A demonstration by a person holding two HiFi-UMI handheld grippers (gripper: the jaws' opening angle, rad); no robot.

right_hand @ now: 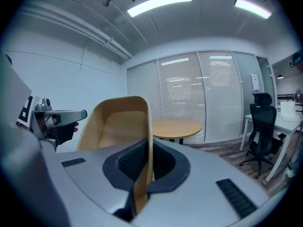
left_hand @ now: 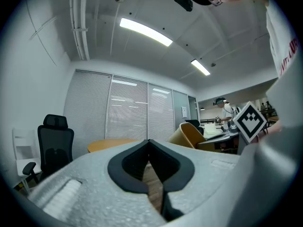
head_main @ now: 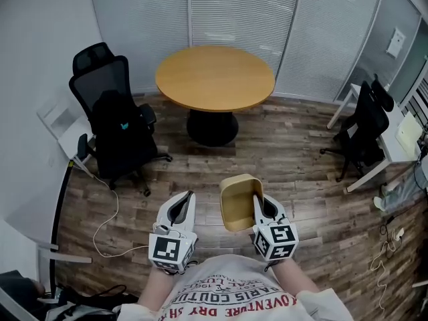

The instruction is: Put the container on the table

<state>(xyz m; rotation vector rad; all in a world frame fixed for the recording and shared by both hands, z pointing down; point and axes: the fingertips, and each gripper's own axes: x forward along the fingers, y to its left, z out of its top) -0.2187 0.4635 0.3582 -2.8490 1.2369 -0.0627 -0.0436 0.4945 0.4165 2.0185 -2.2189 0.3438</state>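
My right gripper (head_main: 256,198) is shut on one wall of a tan, open-topped container (head_main: 239,199), which it holds in the air over the wooden floor. The right gripper view shows that wall (right_hand: 147,141) pinched between the dark pads, with the container's hollow (right_hand: 118,122) opening to the left. A round wooden table (head_main: 214,77) stands ahead near the blinds, some way beyond the container; nothing lies on its top (right_hand: 176,126). My left gripper (head_main: 192,194) hovers just left of the container, its jaws (left_hand: 149,142) shut with nothing between them. The left gripper view has the container (left_hand: 191,135) at its right.
A black office chair (head_main: 117,122) stands left of the table, with a cable (head_main: 107,226) trailing on the floor near it. At the right are another black chair (head_main: 366,122) and a white desk (head_main: 394,142). Bare wooden floor lies between me and the table.
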